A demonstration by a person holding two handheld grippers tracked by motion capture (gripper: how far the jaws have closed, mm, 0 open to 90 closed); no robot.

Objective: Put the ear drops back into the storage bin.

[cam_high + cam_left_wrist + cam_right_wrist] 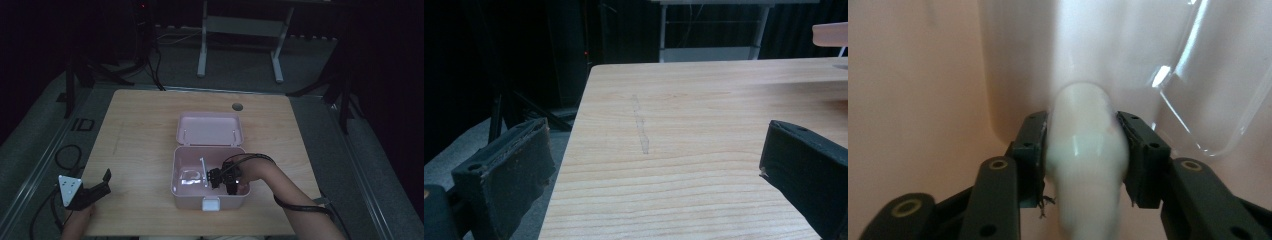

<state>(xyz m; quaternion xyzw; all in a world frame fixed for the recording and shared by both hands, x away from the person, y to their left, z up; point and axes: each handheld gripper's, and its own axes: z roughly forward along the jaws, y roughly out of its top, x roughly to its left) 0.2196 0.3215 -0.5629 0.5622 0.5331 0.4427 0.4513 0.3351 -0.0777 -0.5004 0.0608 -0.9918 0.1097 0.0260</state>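
An open pink box (176,170) stands at the middle front of the wooden table, its lid (210,129) lying flat behind it. My right gripper (222,182) reaches down into the box's right half. In the right gripper view, the right gripper (1084,150) is shut on a smooth white rounded object (1083,110), both pads pressing its sides. A clear plastic piece (1208,100) lies beside it on the box floor. My left gripper (102,182) rests at the table's front left corner. Its jaws stand wide apart over bare wood in the left gripper view (654,145).
A thin white bar (203,170) and a clear plastic piece (191,177) sit in the box's left half. A round cable hole (237,106) is near the table's far edge. A white desk frame (240,30) stands beyond the table.
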